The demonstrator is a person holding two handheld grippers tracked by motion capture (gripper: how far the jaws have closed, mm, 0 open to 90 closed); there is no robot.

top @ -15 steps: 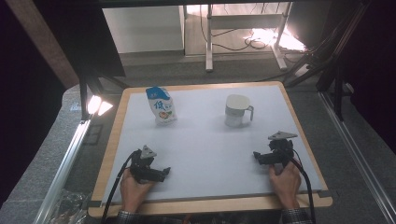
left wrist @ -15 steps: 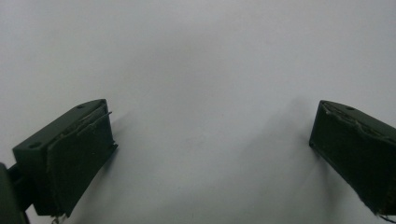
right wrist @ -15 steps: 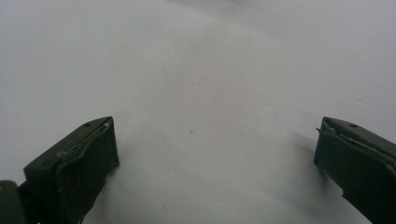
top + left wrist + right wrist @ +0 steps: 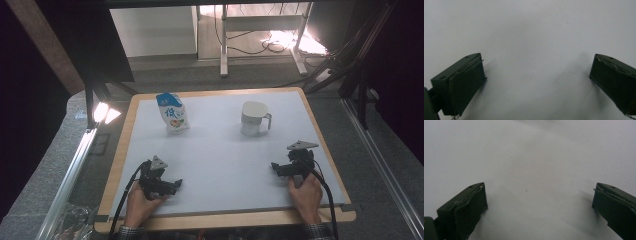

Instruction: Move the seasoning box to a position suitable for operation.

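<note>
A: On the wooden-edged table (image 4: 118,165), what takes up the most room?

B: The white sheet (image 4: 220,150) spread over nearly all of it. Everything else sits on that sheet.

A: And what stands on the sheet?

B: Toward its far edge, a white jug with a handle (image 4: 254,119), right of the sheet's middle, upright. Left of the jug, well apart from it, a blue-and-white snack pouch (image 4: 172,113), also upright.

A: The grippers?

B: Both near the sheet's near edge, far from jug and pouch. The left gripper (image 4: 176,184) is held in the person's left hand (image 4: 140,205), the right gripper (image 4: 274,166) in the right hand (image 4: 305,192).

A: Jaws?

B: In each gripper view they stand wide apart over bare white sheet, nothing between them.
</note>
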